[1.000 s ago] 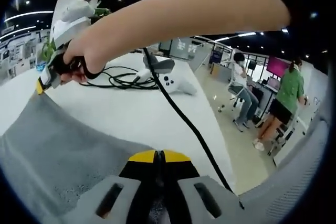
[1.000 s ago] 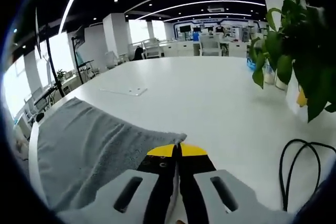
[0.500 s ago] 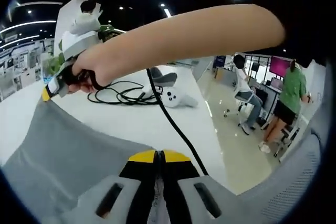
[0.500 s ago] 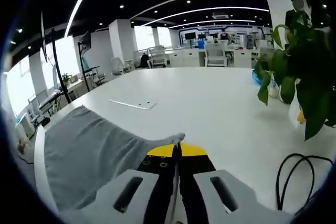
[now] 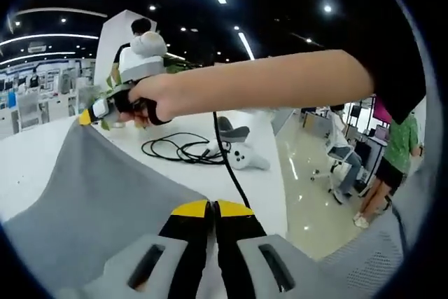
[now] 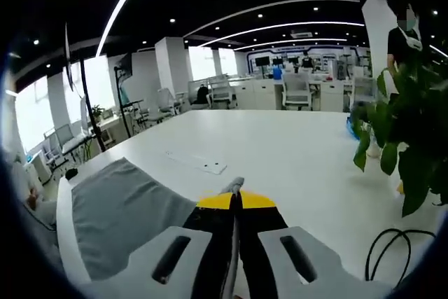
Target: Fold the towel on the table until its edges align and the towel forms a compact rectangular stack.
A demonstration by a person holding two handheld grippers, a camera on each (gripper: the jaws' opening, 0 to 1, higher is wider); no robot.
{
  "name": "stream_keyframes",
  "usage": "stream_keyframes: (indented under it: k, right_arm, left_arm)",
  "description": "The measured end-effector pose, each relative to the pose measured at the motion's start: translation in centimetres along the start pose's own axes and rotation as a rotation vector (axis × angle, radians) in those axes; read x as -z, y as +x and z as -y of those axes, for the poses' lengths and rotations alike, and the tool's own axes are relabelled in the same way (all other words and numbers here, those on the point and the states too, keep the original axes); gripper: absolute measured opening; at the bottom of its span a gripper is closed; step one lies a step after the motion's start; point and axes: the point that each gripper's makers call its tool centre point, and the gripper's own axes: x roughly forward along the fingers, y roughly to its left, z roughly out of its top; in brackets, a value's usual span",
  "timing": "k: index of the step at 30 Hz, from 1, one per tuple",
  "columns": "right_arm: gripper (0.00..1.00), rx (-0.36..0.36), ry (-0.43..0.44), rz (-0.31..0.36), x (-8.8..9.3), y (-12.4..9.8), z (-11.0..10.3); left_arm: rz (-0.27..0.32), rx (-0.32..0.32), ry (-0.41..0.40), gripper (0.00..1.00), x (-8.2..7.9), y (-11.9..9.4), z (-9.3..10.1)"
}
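The grey towel (image 5: 98, 187) hangs stretched between both grippers above the white table (image 5: 253, 183). My left gripper (image 5: 212, 206) is shut on the towel's near corner, its yellow-tipped jaws pressed together. My right gripper (image 5: 87, 115), held by a hand (image 5: 143, 99), is shut on the far corner at the upper left. In the right gripper view, the right gripper (image 6: 235, 199) pinches a small tip of towel (image 6: 119, 208), and the cloth falls away to the lower left over the table (image 6: 294, 152).
A coiled black cable (image 5: 178, 150) and a white controller (image 5: 241, 159) lie on the table beyond the towel. A green plant (image 6: 409, 145) stands to the right, with a cable loop (image 6: 392, 243) below it. A flat white strip (image 6: 199, 162) lies mid-table. People stand past the table edge (image 5: 395, 148).
Both grippers have risen with their towel corners, so the towel's held edge is higher off the table. The right gripper and the hand holding it now sit further up and nearer.
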Motion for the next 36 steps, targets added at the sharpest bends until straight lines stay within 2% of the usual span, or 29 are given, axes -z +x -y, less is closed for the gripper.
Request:
stream_keyframes:
  k: [12, 18, 28, 33, 36]
  right_arm:
    - [0.0, -0.061, -0.038, 0.04, -5.0, 0.9, -4.7]
    - [0.0, -0.077, -0.033, 0.027, -6.5, 1.7, -5.5]
    - [0.0, -0.093, -0.028, 0.008, -8.3, 3.3, -7.2]
    - [0.0, -0.104, -0.061, 0.014, -10.3, 4.0, -9.4]
    - [0.0, -0.111, -0.068, 0.021, -11.0, 4.8, -10.6]
  left_arm:
    - [0.068, -0.104, 0.02, 0.03, -3.8, -5.7, -1.3]
    - [0.098, -0.158, 0.012, 0.03, -5.2, -8.3, -2.3]
    - [0.129, -0.227, 0.024, 0.03, -5.9, -13.0, -3.2]
    - [0.18, -0.264, 0.022, 0.03, -7.0, -15.5, -3.3]
    - [0.182, -0.279, 0.032, 0.03, -7.2, -16.7, -3.5]
